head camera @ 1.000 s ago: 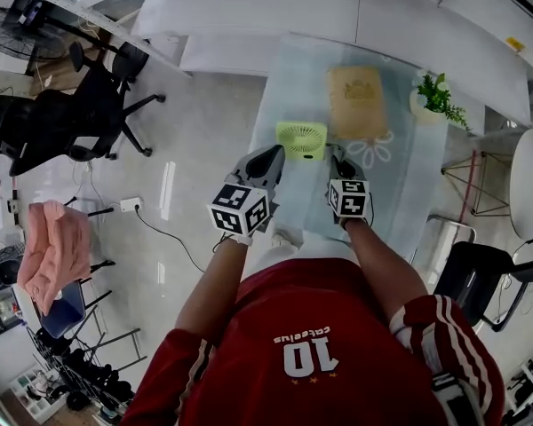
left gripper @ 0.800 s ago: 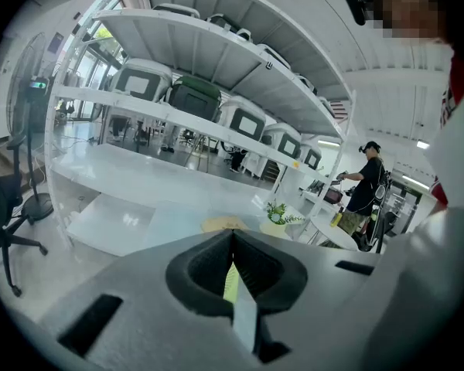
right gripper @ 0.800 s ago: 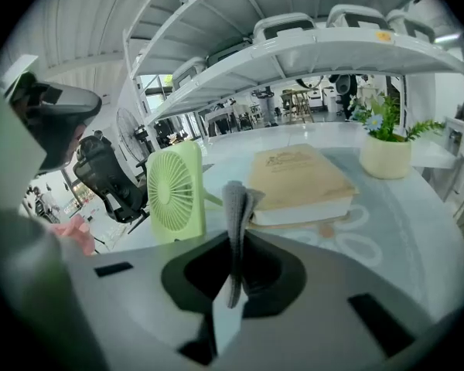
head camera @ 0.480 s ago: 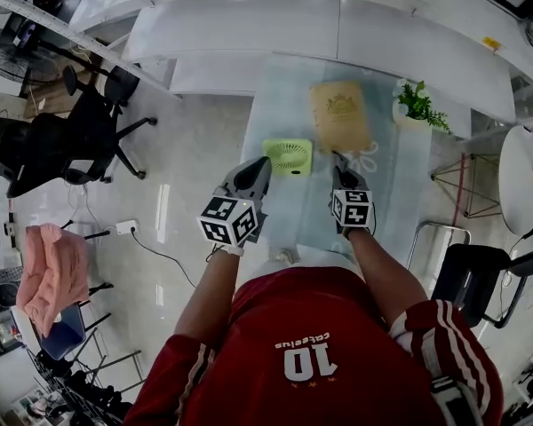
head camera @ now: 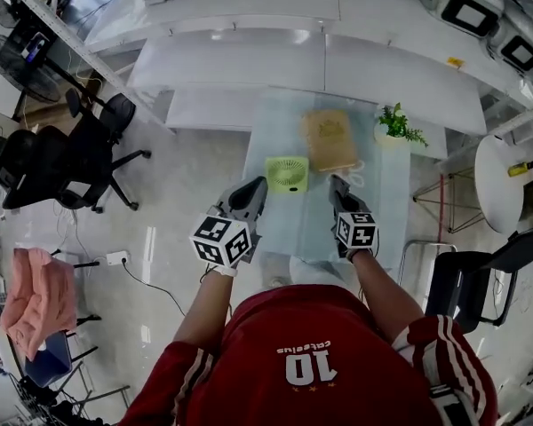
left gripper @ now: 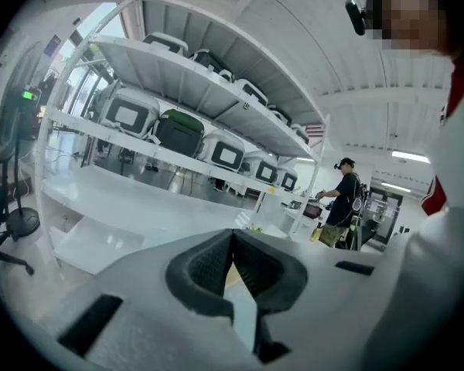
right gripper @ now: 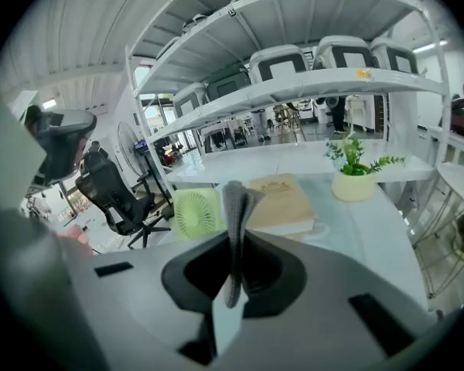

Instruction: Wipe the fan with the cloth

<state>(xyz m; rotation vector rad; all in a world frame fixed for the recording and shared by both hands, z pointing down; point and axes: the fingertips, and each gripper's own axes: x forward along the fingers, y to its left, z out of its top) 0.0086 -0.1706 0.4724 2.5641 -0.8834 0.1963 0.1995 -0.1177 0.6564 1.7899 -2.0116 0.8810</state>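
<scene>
Right gripper (right gripper: 233,236) is clamped tight on the grey cloth (right gripper: 234,203); left gripper (left gripper: 233,233) is closed on nothing; green fan (head camera: 287,173) stands upright on the glass table (head camera: 386,211), ahead between them, untouched; the danger: wiped from one side with nothing steadying it, that light fan could topple.

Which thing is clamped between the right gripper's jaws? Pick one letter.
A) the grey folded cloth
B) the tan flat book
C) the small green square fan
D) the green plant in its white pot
A: in the right gripper view the grey folded cloth stands pinched between the jaws of the right gripper, while the small green square fan sits untouched on the table beyond.
</scene>
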